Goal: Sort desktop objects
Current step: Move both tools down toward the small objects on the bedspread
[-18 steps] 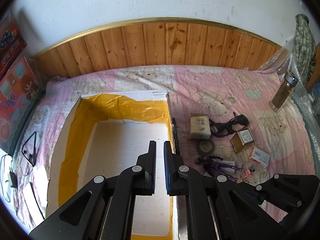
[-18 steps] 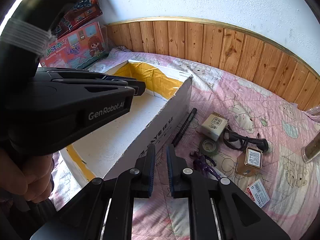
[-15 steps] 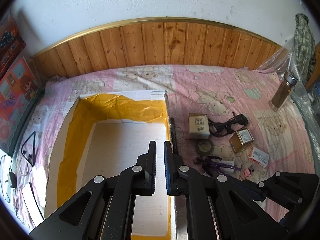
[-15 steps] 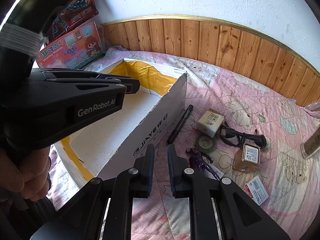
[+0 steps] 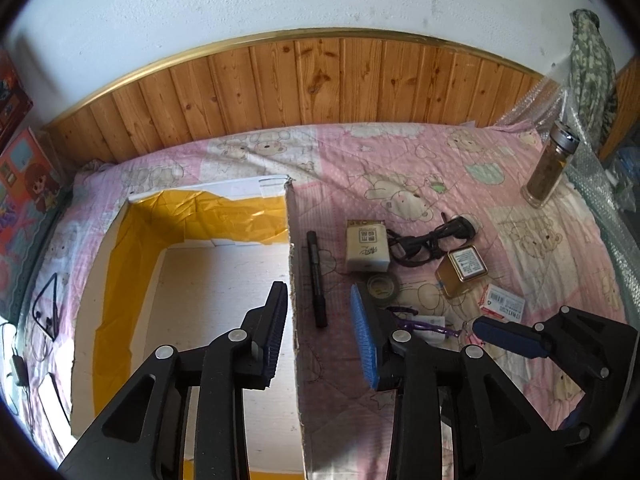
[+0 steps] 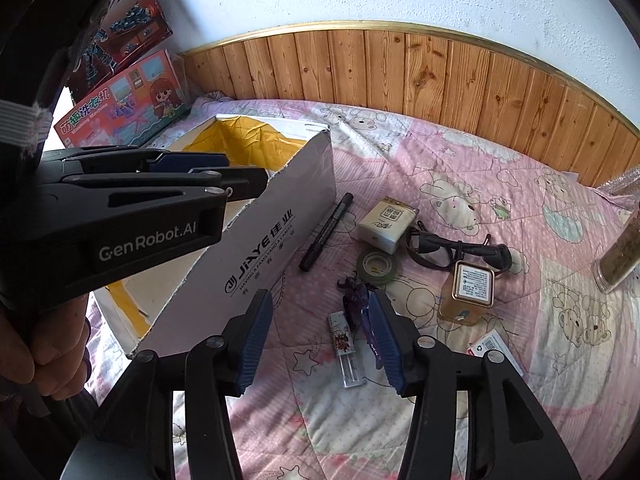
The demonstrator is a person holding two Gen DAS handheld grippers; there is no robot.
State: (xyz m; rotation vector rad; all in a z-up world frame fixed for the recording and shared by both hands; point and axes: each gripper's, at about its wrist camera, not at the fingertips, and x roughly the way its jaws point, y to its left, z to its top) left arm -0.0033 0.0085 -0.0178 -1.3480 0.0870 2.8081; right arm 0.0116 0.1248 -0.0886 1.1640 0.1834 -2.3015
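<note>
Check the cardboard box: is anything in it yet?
Empty as far as visible: the cardboard box shows only bare floor and yellow tape; its near end is hidden behind the left claw.

Left gripper [image 5: 320,312] and right gripper [image 6: 320,320] jaws opened wide, nothing between.

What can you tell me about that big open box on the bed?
The box is a large, shallow cardboard carton, open at the top and lying on the pink bear-print quilt. Its outside is white, with a printed logo and lettering on the long side. Inside, wide yellow tape lines the walls around a pale floor; nothing shows in it. A black marker lies just beside the long wall, apart from it.
</note>
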